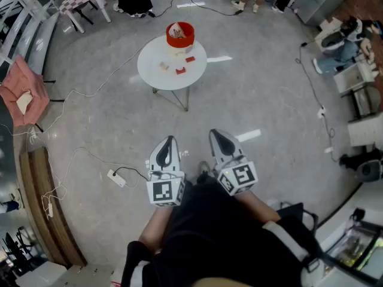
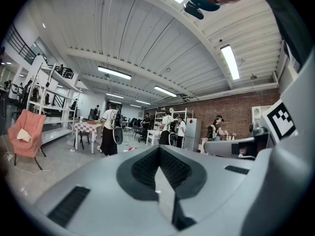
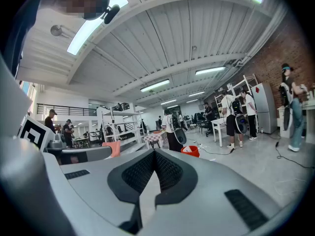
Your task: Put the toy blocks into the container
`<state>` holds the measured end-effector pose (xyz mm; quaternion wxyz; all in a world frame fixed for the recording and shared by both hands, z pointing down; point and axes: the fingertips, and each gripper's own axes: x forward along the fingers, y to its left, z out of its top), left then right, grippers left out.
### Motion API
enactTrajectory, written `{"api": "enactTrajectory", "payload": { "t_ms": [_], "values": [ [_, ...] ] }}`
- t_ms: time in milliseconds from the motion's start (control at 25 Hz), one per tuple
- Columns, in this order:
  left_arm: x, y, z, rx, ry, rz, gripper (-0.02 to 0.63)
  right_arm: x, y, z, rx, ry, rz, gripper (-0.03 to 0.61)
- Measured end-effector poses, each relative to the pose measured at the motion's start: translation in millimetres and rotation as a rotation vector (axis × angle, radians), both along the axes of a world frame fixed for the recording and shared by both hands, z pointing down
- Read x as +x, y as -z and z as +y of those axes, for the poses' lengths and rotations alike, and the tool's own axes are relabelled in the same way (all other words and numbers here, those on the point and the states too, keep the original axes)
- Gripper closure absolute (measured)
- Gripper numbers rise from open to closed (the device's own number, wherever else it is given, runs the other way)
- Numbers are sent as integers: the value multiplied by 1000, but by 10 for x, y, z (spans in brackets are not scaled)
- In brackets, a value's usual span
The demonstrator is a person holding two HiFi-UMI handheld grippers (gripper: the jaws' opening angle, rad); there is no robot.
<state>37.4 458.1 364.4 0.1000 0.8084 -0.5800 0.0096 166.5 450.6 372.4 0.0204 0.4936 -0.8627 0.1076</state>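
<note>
A round white table [image 1: 157, 76] stands well ahead of me on the grey floor. A red container [image 1: 180, 34] sits at its far edge. Two small red blocks [image 1: 181, 71] and a beige block [image 1: 163, 66] lie loose on the tabletop in front of it. Both grippers are held close to my body, far short of the table. The left gripper [image 1: 170, 140] [image 2: 158, 149] is shut with nothing in it. The right gripper [image 1: 216, 134] [image 3: 154, 153] is also shut and holds nothing. Just above the right gripper's jaws, the right gripper view shows the red container [image 3: 190, 151] in the distance.
A white power strip [image 1: 116, 177] with cables lies on the floor to my left. A pink chair [image 1: 23, 92] and a wooden bench [image 1: 46, 211] line the left side. Boxes and gear [image 1: 358, 82] stand at the right. People stand beyond the table.
</note>
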Motion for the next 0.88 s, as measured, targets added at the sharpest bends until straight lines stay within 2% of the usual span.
{"api": "enactTrajectory", "payload": {
  "t_ms": [480, 880],
  "values": [
    [-81, -4, 69, -2, -20, 11, 615, -97, 18, 84, -4, -16, -13, 581],
    [-415, -20, 86, 4, -27, 19, 615, -365, 9, 94, -6, -47, -20, 581]
  ]
}}
